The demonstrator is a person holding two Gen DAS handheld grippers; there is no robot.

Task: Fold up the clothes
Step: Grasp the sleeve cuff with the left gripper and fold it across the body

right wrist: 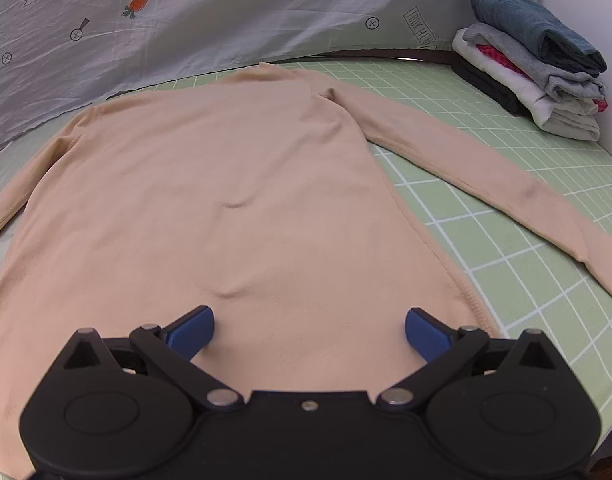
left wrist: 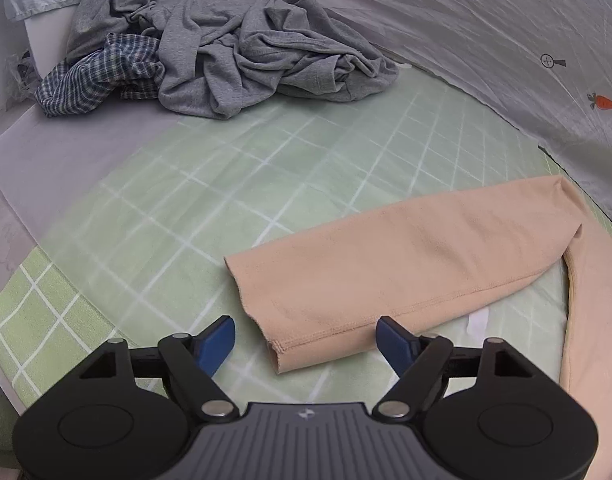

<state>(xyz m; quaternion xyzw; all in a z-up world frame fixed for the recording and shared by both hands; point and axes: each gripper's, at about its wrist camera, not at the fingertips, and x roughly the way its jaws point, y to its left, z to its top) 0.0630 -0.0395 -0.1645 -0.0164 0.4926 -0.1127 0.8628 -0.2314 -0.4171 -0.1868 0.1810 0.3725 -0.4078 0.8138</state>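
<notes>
Left gripper (left wrist: 306, 340): jaws spread wide, nothing between the blue pads (left wrist: 216, 342), hanging just above the cuff end of a peach sleeve (left wrist: 405, 268). Cuff lying between the two fingers but not pinched (contact with either pad not clear from this angle). Sleeve stretched flat across the green checked sheet (left wrist: 226, 208), running far-right toward the shirt body.

Right gripper (right wrist: 309, 330): also wide open, empty, poised over the near hem area of the peach long-sleeved shirt (right wrist: 226, 184). Shirt spread flat, neck toward the far side, a couple of small puckers down the middle. Right sleeve (right wrist: 485, 176) angled out to the near right over the green checked sheet (right wrist: 525, 208).

Far left, left wrist view: heap of unfolded grey and checked clothes (left wrist: 226, 52). Far right, right wrist view: stack of folded garments (right wrist: 533, 64) against the wall. Grey printed cloth (right wrist: 226, 12) draped along the far edge.
</notes>
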